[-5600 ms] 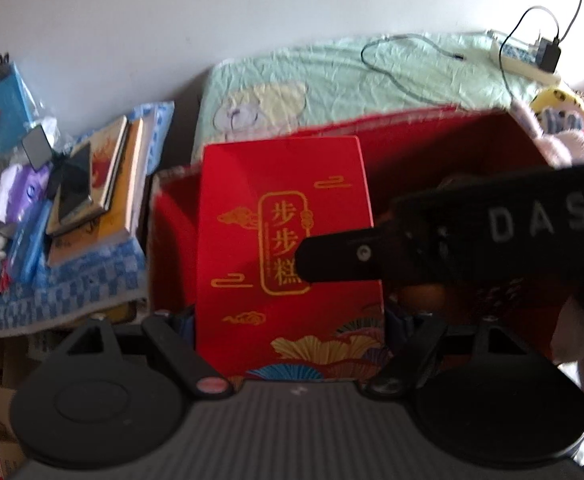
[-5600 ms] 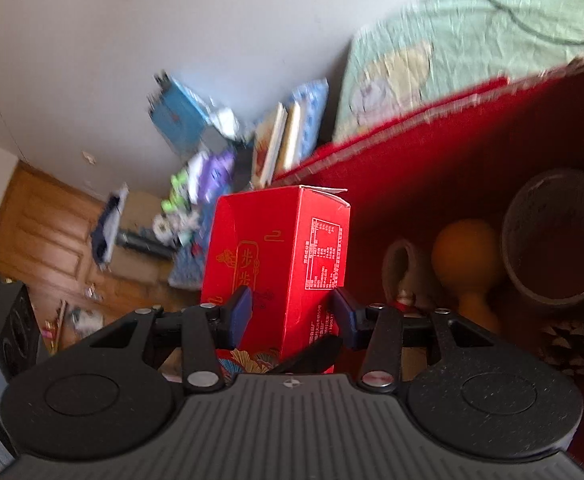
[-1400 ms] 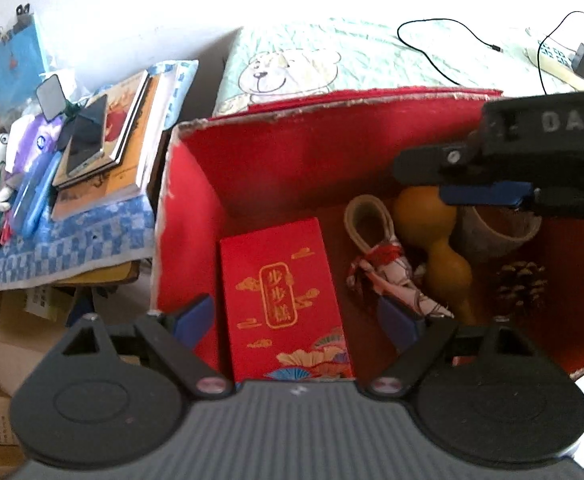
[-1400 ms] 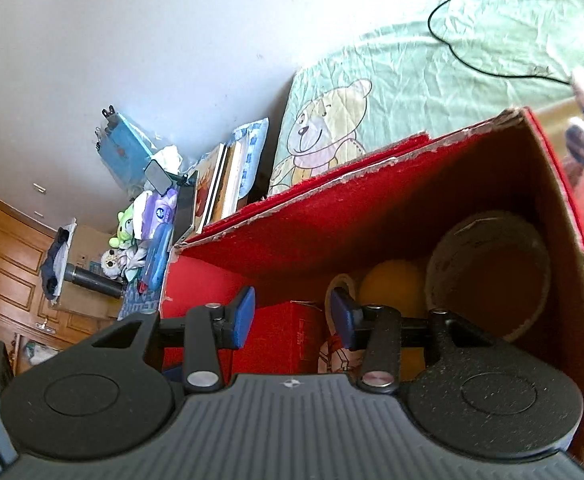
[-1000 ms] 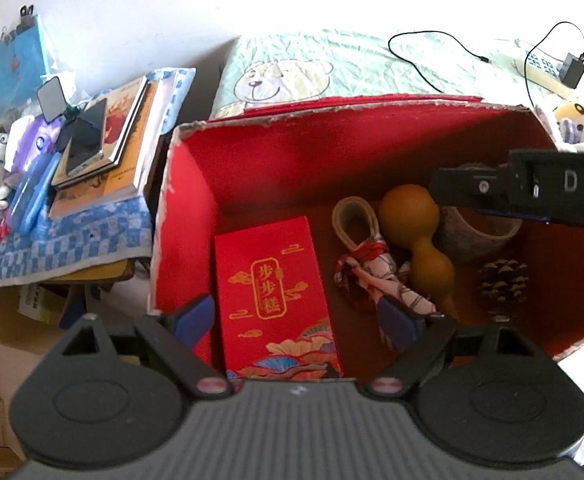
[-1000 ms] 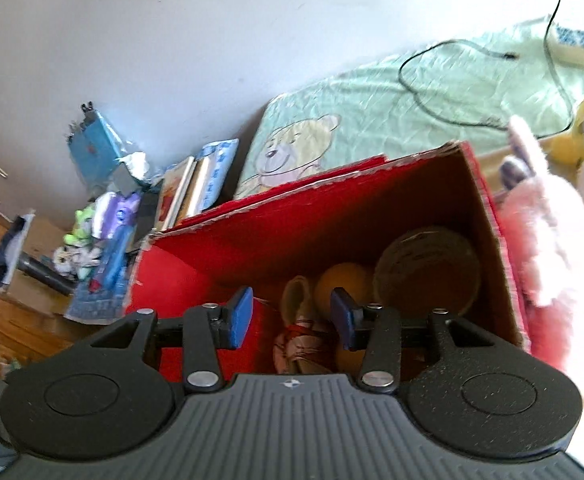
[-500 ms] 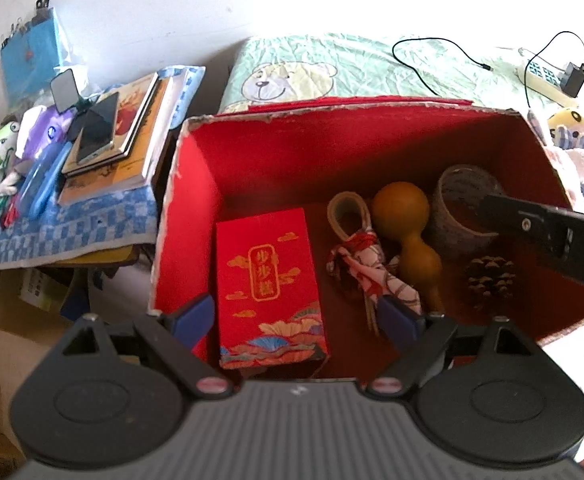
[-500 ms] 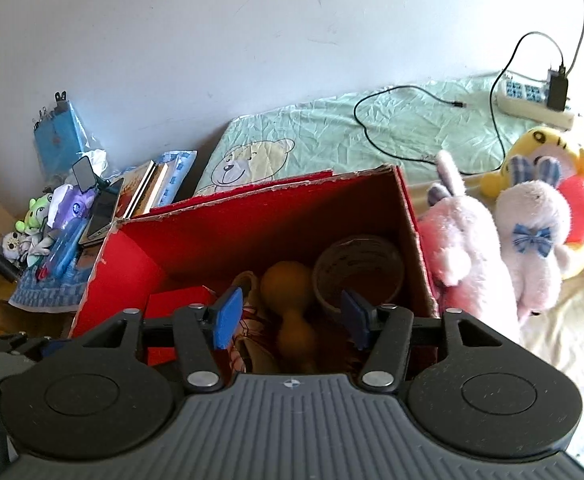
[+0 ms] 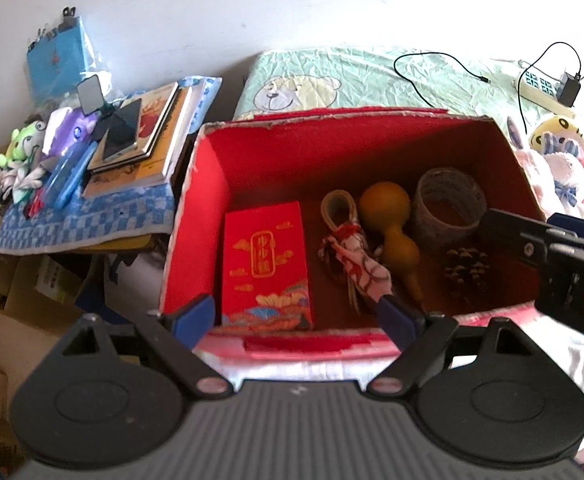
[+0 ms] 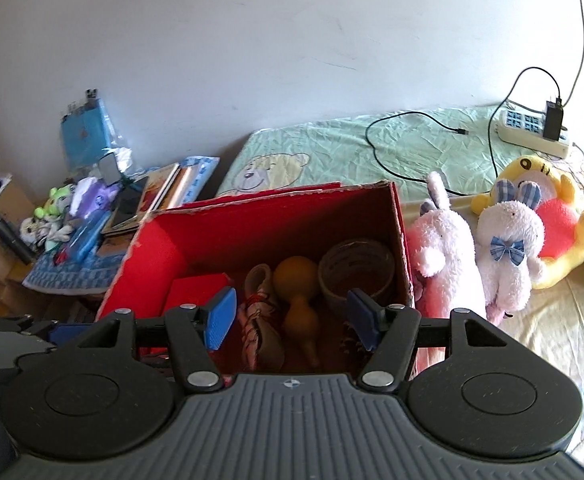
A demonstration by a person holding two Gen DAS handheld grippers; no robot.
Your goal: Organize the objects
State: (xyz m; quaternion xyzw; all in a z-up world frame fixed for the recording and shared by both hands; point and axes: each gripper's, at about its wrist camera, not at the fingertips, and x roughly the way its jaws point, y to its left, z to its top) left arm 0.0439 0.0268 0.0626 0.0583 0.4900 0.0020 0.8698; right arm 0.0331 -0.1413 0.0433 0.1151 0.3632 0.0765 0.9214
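At the far left a cluttered side table (image 9: 84, 216) carried books, a phone and small toys on a blue checked cloth, apart from the work. Next came the red storage box (image 9: 196, 216), open-topped, on the bed. Along its floor, left to right, lay 5 things: a red gift carton (image 9: 266, 264) flat on its back with its long axis running from the near wall toward the far wall, a knotted cloth bundle (image 9: 351, 256), a gourd (image 9: 391, 224), a round woven basket (image 9: 449, 204) and a pine cone (image 9: 465, 272) in front of it.

The left gripper (image 9: 295, 312) hovered over the box's near rim, jaws spread wide and holding nothing, the carton just ahead between its fingers. The right gripper (image 10: 288, 316) hung above the box's near side, jaws likewise wide apart and empty.

Right of the box, touching its wall, lay a pink plush rabbit (image 10: 447, 248), then a white plush rabbit (image 10: 507, 248) and a yellow plush toy (image 10: 551, 216), all outside the box. If these were next, the right gripper was clearly the nearer; the pink rabbit lay to its right, its long axis running roughly away from the camera, so the jaws would probably have to close across its body.
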